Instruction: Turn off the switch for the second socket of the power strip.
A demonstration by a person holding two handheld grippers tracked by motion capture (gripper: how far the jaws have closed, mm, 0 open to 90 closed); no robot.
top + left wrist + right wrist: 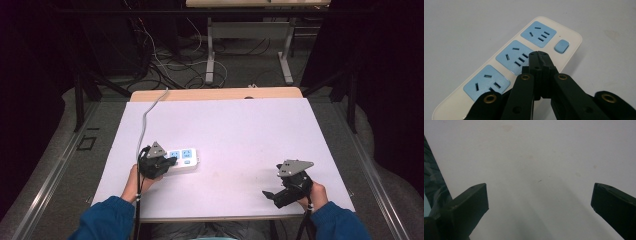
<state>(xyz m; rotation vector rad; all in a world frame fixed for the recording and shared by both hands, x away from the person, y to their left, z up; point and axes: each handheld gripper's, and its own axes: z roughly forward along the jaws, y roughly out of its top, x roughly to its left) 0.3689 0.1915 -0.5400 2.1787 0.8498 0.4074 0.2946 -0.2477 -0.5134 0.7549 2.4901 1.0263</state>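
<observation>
A white table top [240, 130] is seen from above, with a cream power strip [183, 159] lying on its near-left part, its long axis running left to right and tilted slightly. Its grey cord [145, 120] is led away toward the far edge. Three blue sockets and a blue switch [561, 46] are carried on its face. The left gripper [167, 162] is held at the strip's left end, jaws pressed together with nothing between them; in the left gripper view [538, 55] the closed tips are placed over the middle socket [517, 56], though contact cannot be judged. The right gripper [269, 194], jaws spread wide, is held over bare table at the near right, well apart from the strip. The left gripper is judged much the nearer.
</observation>
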